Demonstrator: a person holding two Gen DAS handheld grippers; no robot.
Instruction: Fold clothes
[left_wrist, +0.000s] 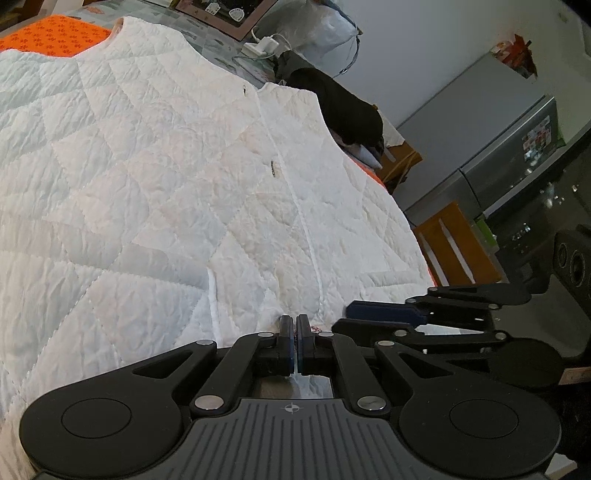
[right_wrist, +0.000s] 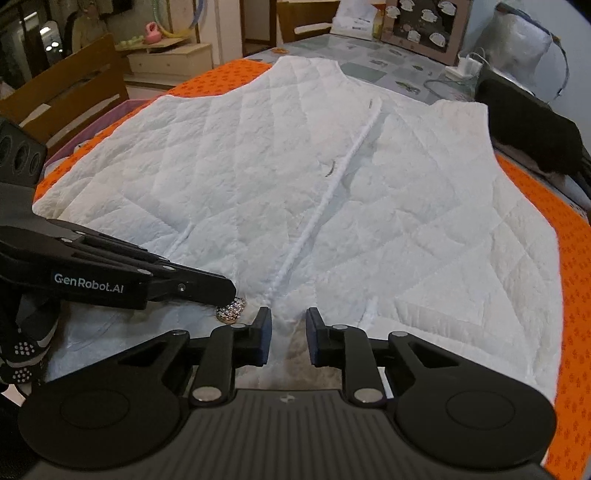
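Note:
A white quilted vest (right_wrist: 332, 192) lies flat, front up, on an orange mat (right_wrist: 576, 295); in the left wrist view the vest (left_wrist: 147, 184) fills the frame. My left gripper (left_wrist: 293, 325) is shut on the near hem, beside a sparkly button (right_wrist: 231, 310). From the right wrist view that left gripper (right_wrist: 229, 291) reaches in from the left. My right gripper (right_wrist: 288, 325) stands open, jaws on either side of the hem where the front seam ends, pads not pressing. The right gripper (left_wrist: 354, 318) lies close to the right of the left one.
A black bundle (right_wrist: 528, 122) sits at the mat's right edge, with a white charger and cable (right_wrist: 461, 68) behind it. A wooden chair (right_wrist: 66, 92) stands to the far left. A grey fridge (left_wrist: 517, 147) and an orange crate (left_wrist: 454, 243) lie beyond the table.

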